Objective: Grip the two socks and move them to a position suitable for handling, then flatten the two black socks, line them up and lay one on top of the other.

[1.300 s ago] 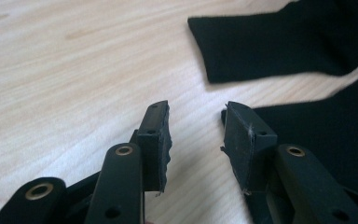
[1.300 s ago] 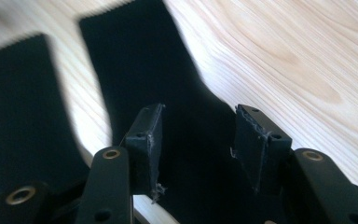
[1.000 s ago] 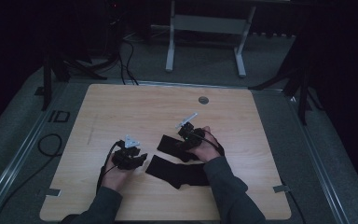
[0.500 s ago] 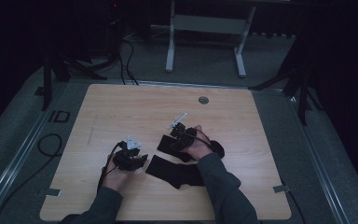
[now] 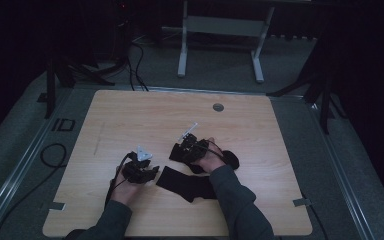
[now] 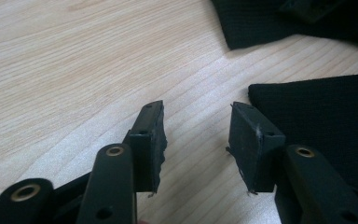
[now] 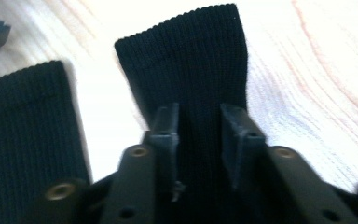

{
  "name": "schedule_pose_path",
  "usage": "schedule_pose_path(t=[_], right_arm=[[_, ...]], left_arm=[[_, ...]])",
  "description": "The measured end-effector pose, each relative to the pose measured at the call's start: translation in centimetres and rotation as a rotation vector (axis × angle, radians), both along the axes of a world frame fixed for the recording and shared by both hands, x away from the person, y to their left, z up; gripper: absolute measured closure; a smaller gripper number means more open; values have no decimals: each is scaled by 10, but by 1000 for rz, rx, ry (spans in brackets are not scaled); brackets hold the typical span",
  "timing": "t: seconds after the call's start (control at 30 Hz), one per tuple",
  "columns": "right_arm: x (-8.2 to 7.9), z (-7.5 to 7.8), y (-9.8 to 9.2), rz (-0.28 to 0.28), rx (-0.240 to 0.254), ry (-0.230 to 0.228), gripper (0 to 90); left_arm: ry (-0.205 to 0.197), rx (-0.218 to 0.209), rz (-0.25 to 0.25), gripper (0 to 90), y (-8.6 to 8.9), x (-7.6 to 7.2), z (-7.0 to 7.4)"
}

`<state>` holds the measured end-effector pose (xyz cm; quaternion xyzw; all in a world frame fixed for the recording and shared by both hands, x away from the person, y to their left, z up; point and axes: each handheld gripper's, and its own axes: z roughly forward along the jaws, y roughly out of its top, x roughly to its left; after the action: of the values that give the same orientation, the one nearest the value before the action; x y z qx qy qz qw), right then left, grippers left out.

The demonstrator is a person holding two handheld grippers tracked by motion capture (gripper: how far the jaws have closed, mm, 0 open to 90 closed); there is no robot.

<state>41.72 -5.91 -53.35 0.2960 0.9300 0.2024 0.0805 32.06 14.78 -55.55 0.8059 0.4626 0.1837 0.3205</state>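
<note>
Between the right gripper point(image 7: 198, 135)'s black fingers point(image 7: 235, 135) the ribbed cuff of a black knitted sock point(image 7: 191, 60) is seen, cloth filling the gap; the jaws have just been closing on it, though whether the pads already pinch cannot be told. Beyond the fingertips the cuff edge lies flat on the pale wooden table point(image 7: 317, 70). Just left of these fingers a second black ribbed sock point(image 7: 25, 126) is laid, apart from the first. The left gripper point(image 6: 196, 140) is released: its jaws have just been opening, bare wood is seen between the pads point(image 6: 249, 140), nothing held. Just right of its right finger the second sock's edge is found, near but not touched. In the high view both grippers point(image 5: 141, 171) point(image 5: 187, 148) are held low over the table's near half, socks between and beside them.
</note>
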Motion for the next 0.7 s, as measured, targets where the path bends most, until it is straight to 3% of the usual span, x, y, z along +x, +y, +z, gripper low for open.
schedule_pose_path(t=[0.23,0.5,0.7], right_arm=[[-1,-1,-2,-16,5,-25,819],[-1,-1,-2,-26,3,-28,836],[1,-1,-7,-38,40,-14,840]], left_arm=[[13,12,5,543,-2,1,-2],[12,8,-3,527,-3,1,-2],[8,5,-4,526,-4,2,-3]])
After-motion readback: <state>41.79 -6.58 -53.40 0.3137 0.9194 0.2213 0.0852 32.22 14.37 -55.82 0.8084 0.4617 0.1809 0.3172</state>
